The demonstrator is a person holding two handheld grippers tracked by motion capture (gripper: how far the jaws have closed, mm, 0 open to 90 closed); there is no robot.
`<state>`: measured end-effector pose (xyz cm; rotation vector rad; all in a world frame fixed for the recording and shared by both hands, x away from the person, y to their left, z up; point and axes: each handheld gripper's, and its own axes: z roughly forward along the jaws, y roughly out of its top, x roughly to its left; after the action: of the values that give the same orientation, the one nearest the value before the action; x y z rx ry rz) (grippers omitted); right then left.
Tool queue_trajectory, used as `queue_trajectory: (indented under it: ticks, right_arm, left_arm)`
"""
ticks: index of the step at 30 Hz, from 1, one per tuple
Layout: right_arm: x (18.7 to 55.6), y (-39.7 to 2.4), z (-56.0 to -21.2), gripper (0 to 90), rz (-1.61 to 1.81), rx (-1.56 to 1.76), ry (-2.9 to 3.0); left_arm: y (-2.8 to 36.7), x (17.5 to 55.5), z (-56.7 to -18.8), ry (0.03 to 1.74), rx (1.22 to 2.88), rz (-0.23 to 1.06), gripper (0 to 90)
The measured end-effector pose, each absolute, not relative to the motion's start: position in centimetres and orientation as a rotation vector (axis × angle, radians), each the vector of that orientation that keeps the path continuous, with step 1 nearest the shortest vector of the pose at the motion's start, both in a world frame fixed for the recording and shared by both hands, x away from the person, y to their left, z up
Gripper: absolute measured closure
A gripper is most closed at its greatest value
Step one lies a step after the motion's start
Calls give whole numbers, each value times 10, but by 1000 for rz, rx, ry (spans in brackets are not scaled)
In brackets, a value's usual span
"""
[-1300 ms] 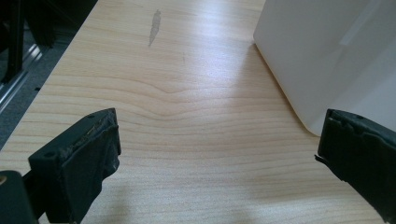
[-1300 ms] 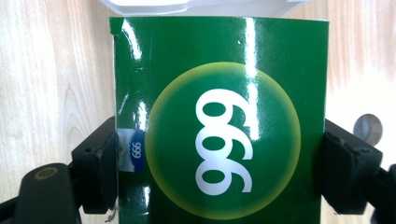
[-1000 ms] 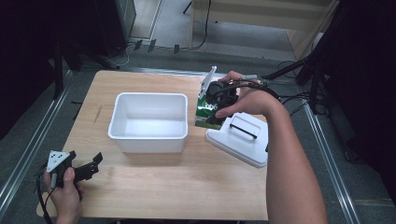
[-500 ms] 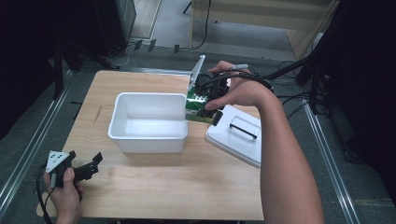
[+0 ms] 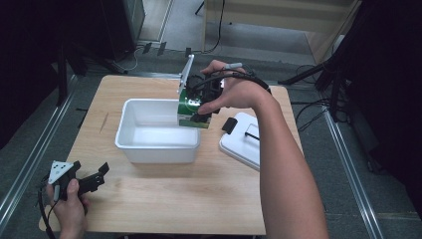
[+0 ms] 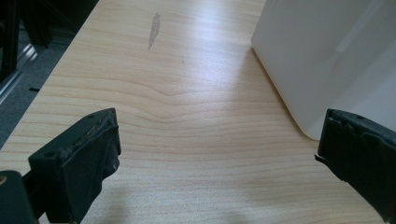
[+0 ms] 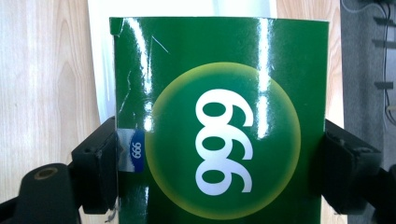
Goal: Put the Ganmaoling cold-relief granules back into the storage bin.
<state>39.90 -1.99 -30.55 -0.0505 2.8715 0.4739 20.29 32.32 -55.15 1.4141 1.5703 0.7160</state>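
2 tools: right tool (image 7: 219, 158) clamps green box (image 7: 219, 116); left tool (image 6: 219, 163) agape.

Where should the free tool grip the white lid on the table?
Take the lid by its black handle, coming straight down from above: the lid lies flat, its edges low on the table, and the raised handle is the one part jaws can close across.
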Motion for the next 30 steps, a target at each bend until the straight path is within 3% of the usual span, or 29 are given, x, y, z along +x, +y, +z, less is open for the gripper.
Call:
queue_trajectory:
  ticks: [21,30]
  right_arm:
    - [400,21,-337,159,436,-133,2896]
    - [409,25,-365,158,411,-122,2905]
  left_arm:
    - [324,203,-552,1572,1404,711,0]
    - [324,203,-552,1575,1403,711,0]
